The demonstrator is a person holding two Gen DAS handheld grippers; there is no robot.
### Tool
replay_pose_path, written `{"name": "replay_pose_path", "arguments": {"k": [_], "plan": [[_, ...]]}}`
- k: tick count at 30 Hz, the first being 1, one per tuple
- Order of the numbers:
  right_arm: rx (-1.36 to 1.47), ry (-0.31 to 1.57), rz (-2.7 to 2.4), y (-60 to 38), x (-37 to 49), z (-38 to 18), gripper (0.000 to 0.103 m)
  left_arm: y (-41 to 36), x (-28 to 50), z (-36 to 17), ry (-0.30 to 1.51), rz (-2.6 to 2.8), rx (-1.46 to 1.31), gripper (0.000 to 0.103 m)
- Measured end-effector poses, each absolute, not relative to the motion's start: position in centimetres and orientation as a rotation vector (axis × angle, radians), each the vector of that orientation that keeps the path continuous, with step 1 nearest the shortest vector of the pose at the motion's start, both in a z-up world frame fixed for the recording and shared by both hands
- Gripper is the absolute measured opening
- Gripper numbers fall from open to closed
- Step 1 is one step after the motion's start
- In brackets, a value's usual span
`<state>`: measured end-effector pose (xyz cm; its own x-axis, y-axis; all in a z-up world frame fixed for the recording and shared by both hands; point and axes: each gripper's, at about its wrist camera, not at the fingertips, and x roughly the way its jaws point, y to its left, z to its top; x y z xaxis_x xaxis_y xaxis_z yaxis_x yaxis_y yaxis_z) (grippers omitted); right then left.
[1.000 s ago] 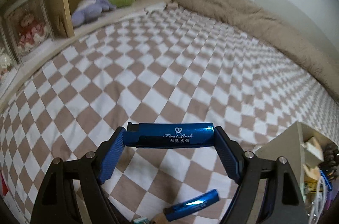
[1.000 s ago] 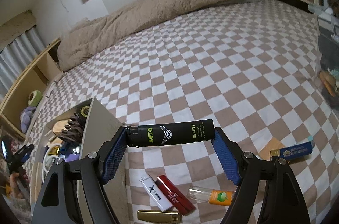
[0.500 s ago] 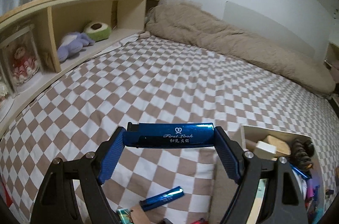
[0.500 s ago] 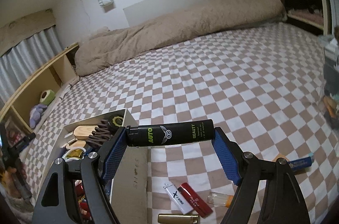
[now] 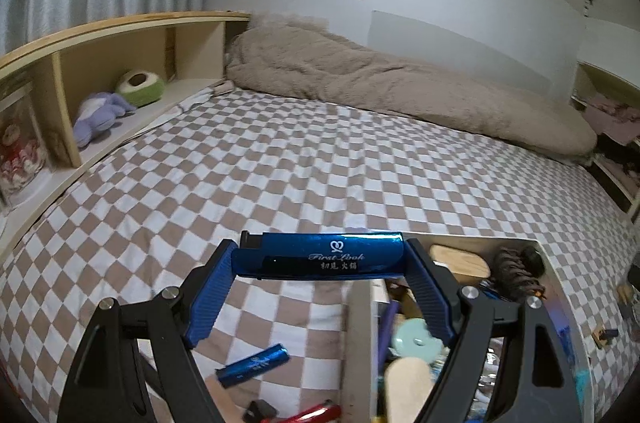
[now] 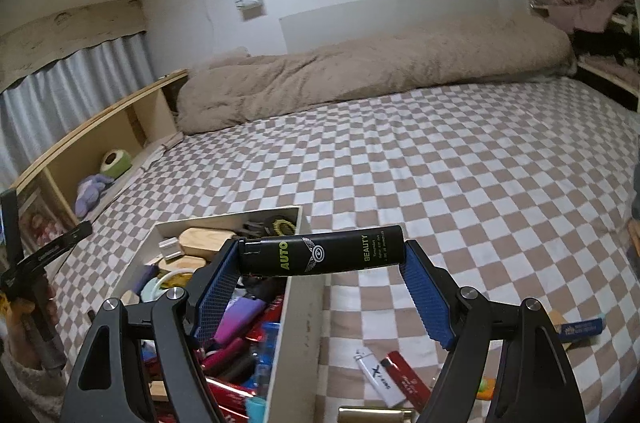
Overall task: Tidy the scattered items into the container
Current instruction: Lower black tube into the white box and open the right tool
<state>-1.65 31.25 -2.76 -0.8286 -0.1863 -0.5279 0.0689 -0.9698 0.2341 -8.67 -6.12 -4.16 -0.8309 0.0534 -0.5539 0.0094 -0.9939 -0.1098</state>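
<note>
Left gripper (image 5: 320, 257): clenched end to end on the blue lighter (image 5: 320, 255), which is carried crosswise, partly above the near-left wall of the container (image 5: 360, 343).
Blue lighter: judged light and rigid, with a glossy metallic skin that is likely slippery. It is pinched at its two short ends, so a small slackening could let it drop. A hold across the flat sides would be judged steadier.
Right gripper (image 6: 322, 251): clamped lengthwise on the black lighter (image 6: 320, 251), held level above the container's right wall (image 6: 298, 335).
Black lighter: judged light, hard plastic and smooth. The cap end rests on the left pad and the base on the right pad.
Container: an open pale box, already crowded with lighters, a wooden brush (image 6: 206, 241) and a dark hair claw (image 5: 516, 269). Little bare floor is seen inside, so anything dropped in would be expected to land on the pile.
Just right of the container: a white lighter (image 6: 378, 377), a red lighter (image 6: 406, 375) and a gold one (image 6: 374, 415) are left lying on the checked sheet (image 6: 440, 183). A blue one (image 6: 578, 329) lies further right.
Just left of the container: a small blue lighter (image 5: 254, 365) and a red one (image 5: 316, 413) are left on the sheet.
Beyond the container: open checked bedding, then a rolled beige blanket (image 5: 400, 91) along the wall.
Stage: judged to be the carry, with release over the container still to be done.
</note>
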Motion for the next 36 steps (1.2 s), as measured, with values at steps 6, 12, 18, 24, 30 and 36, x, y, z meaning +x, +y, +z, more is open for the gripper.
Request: {"name": "replay_pose_path", "arguments": {"k": [6,12,18,24,30,36], "plan": [[0.830,-0.181,-2.819,28.9,-1.3,-2.4,0.080,-3.9,-8.4,-4.3,-0.124,2.927,-0.909,0.083],[0.846,-0.040,-2.730,26.2,-1.7,-2.7,0.080,-2.7,-8.0,-4.4,-0.089,2.886,-0.898,0.083],[0.857,0.194,-2.621,22.9,-2.7,-2.6,0.080,-2.0,-8.0,-4.8,-0.090,2.849,-0.909,0.083],[0.927,0.453,-2.490,19.4,-4.7,-3.5,0.080,-1.6,-8.0,-5.2,-0.087,2.813,-0.919,0.083],[0.989,0.757,-2.305,16.1,-6.4,-4.7,0.080,-2.5,-8.3,-5.4,-0.156,2.788,-0.938,0.083],[1.038,1.058,-2.104,13.3,-7.9,-5.8,0.080,-3.3,-8.3,-5.5,-0.210,2.771,-0.943,0.083]]}}
